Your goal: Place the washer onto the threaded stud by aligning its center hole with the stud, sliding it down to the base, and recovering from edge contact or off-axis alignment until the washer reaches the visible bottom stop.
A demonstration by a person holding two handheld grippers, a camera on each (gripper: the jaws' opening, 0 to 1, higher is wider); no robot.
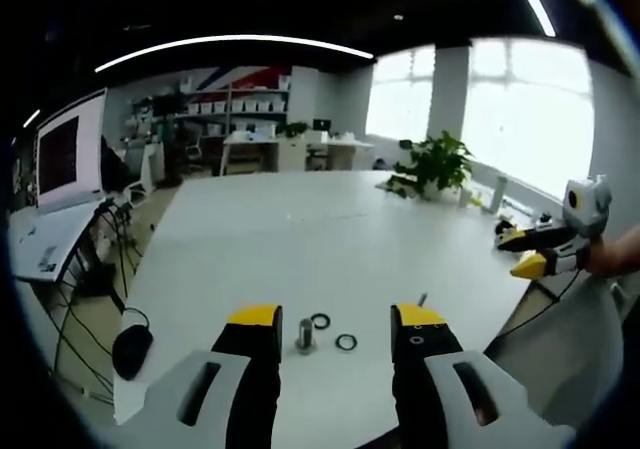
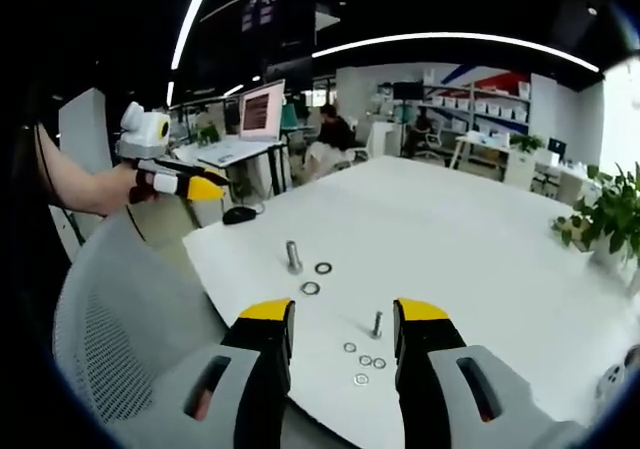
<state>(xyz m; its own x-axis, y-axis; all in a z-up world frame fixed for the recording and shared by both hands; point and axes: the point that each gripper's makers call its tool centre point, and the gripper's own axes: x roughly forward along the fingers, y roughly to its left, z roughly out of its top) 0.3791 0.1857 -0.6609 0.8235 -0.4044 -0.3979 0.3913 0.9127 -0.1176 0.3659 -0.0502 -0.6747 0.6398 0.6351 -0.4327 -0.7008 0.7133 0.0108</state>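
Left gripper view: the left gripper (image 1: 335,321) hovers with jaws spread, empty, above the table (image 1: 300,229); the stud (image 1: 305,334) stands between them, two washers (image 1: 333,331) just right. The right gripper (image 2: 343,319) likewise gapes empty near a smaller stud (image 2: 377,323).

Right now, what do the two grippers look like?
Both match: the left gripper and right gripper each have two black fingers with yellow tips, on light grey slotted bodies. Seen from across, each carries a white box on top. The holding forearms are bare; no sleeves visible.
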